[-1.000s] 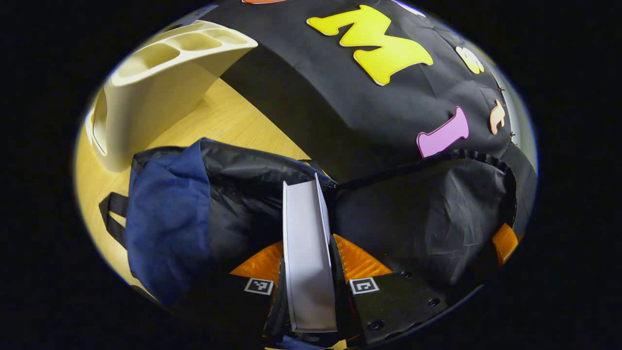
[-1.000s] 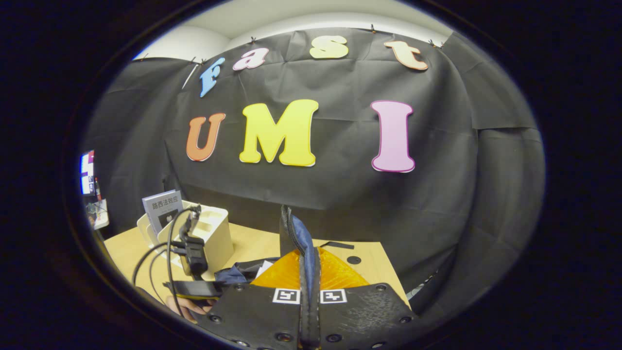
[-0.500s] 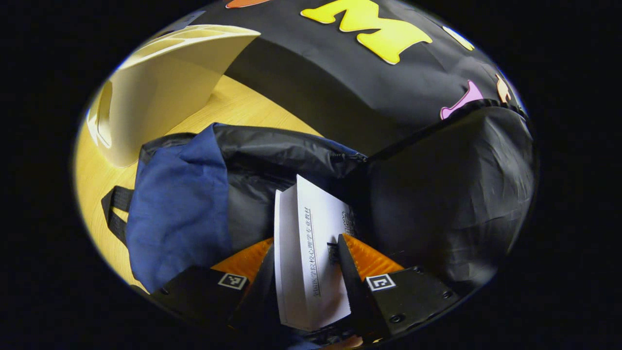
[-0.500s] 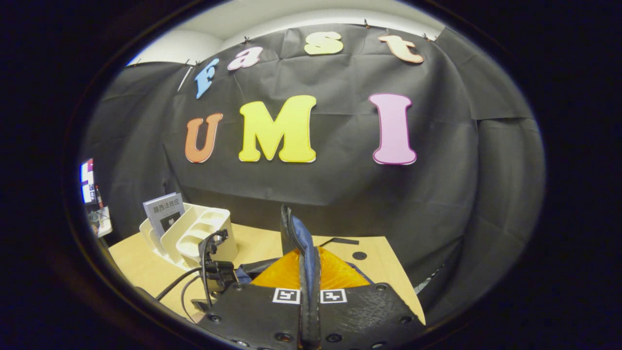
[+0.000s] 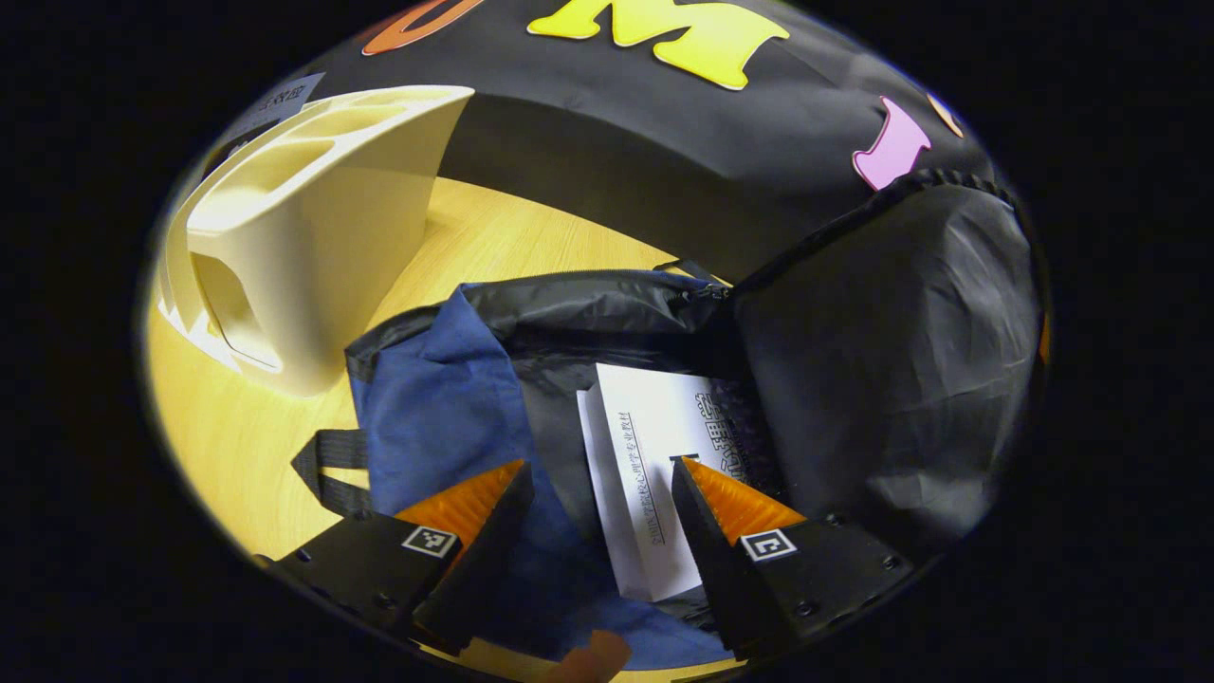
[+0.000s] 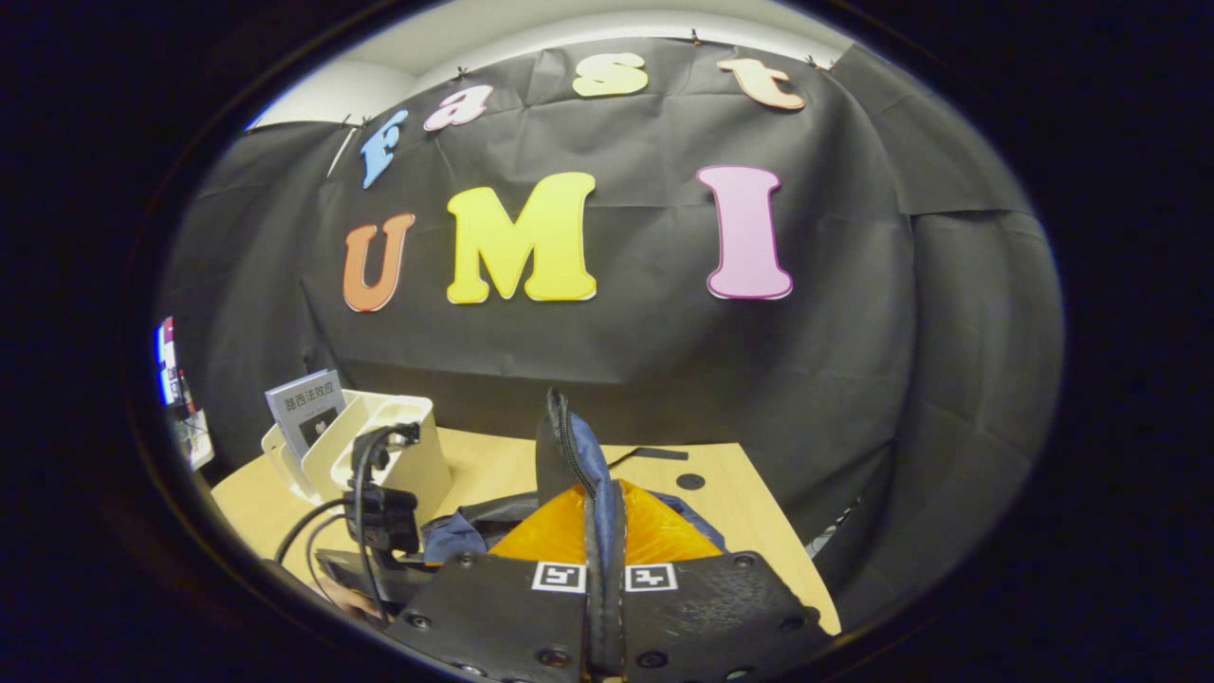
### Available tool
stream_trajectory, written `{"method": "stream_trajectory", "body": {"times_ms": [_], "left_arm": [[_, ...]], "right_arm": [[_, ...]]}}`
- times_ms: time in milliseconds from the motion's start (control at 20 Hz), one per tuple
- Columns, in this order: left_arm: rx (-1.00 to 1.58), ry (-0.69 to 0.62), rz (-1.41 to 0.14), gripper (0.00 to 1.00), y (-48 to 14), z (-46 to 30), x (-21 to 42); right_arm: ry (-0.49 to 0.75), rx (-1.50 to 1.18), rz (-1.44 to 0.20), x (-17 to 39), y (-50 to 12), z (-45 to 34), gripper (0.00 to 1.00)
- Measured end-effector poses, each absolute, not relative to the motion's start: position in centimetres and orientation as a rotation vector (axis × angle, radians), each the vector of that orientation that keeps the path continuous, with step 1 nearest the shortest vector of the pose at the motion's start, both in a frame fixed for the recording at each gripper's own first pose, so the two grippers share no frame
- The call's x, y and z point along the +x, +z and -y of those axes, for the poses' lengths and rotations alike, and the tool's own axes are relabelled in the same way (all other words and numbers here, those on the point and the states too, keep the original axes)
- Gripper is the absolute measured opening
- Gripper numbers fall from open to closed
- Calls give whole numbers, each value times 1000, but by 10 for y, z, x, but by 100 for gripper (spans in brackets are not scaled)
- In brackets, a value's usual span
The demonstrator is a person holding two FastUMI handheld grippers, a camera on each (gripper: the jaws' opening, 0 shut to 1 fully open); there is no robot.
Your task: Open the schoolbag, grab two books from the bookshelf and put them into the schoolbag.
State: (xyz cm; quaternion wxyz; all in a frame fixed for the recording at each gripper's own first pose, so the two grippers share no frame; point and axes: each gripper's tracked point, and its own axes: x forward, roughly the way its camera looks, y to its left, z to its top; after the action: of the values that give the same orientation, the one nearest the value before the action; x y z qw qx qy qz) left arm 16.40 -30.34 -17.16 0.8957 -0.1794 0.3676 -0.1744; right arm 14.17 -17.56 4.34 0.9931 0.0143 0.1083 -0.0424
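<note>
The blue schoolbag (image 5: 436,398) lies open on the table, its black lining showing. A white book (image 5: 654,427) rests inside the opening. My left gripper (image 5: 599,467) is open just above it, one finger on either side, apart from the book. The bag's black flap (image 5: 882,360) stands raised at the right. In the right gripper view, my right gripper (image 6: 604,493) is shut on the flap's zippered edge (image 6: 569,446) and holds it upright. The cream bookshelf (image 6: 398,455) stands at the left with another book (image 6: 305,410) in its far slot.
The bookshelf (image 5: 313,218) stands close to the bag's left on the wooden table (image 5: 237,446). The left gripper with its cables (image 6: 379,512) shows low at the left in the right gripper view. A black strap (image 5: 327,465) lies beside the bag. The table's right edge (image 6: 759,531) is near.
My left gripper has opened and let go of the white book, which now lies inside the bag. That gripper has drawn back a little. The right gripper still holds the flap up.
</note>
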Motion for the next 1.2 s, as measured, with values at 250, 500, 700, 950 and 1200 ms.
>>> {"method": "stream_trajectory", "body": {"times_ms": [250,500,700,950,1200], "left_arm": [[-240,-383,-657,93,-136,257,145],[-194,-357,-559,93,-97,197,133],[-137,-302,-488,99,-71,134,127],[-82,-198,-429,98,-42,48,129],[-36,-125,-364,98,-5,-15,152]], "right_arm": [[-106,49,-225,133,31,176,0],[-110,89,-233,129,22,172,1],[-139,95,-238,127,19,174,1],[-161,92,-255,127,15,170,0],[-166,81,-253,130,15,163,0]]}}
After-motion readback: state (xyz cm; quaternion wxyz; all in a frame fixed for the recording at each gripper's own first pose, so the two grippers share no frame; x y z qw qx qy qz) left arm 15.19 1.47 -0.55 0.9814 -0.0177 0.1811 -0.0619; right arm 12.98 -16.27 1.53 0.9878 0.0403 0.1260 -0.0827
